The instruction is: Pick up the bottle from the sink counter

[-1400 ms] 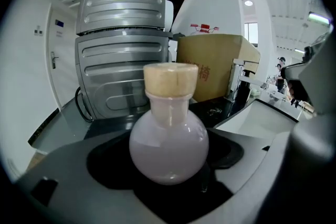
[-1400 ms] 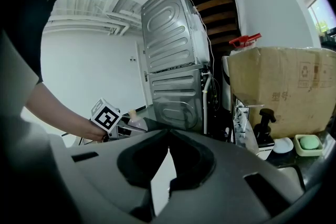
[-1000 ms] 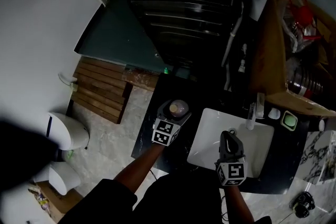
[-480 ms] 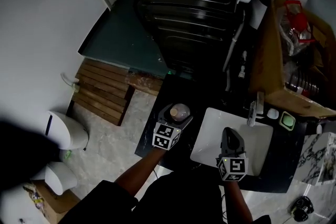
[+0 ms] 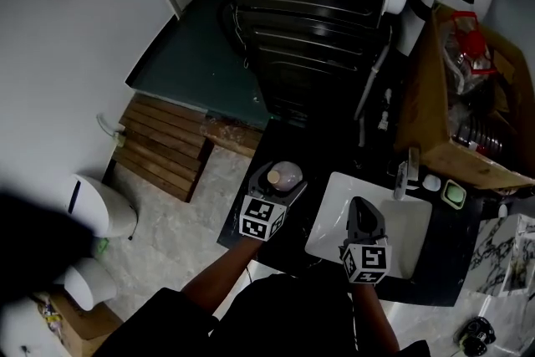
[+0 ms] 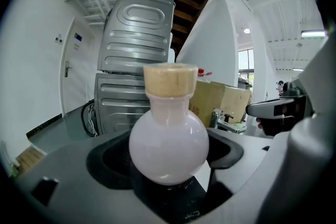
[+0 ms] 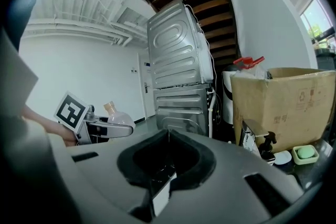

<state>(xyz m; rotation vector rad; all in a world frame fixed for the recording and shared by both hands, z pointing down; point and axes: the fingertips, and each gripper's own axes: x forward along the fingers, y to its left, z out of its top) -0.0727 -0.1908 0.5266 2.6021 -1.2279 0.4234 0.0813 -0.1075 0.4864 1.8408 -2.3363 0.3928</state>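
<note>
A round white bottle [image 6: 169, 141] with a tan stopper [image 6: 170, 80] sits upright between the jaws of my left gripper [image 6: 168, 160], which is shut on its belly. In the head view the bottle [image 5: 285, 175] and the left gripper [image 5: 278, 185] hover over the left end of the dark sink counter [image 5: 241, 226]. My right gripper [image 5: 363, 211] hangs over the white sink basin [image 5: 330, 226]; its jaws meet with nothing between them. The right gripper view shows its own shut jaws [image 7: 167, 165] and, at the left, the bottle [image 7: 118, 117] in the left gripper.
A faucet [image 5: 403, 173] and a green soap dish [image 5: 456, 194] stand behind the basin. A cardboard box [image 5: 451, 100] fills the right side, a ribbed metal appliance [image 5: 309, 12] the back. A wooden slat mat [image 5: 163, 148] lies on the floor at the left.
The head view has shifted a little. Both grippers keep nearly the same places, and the bottle stays in the left gripper.
</note>
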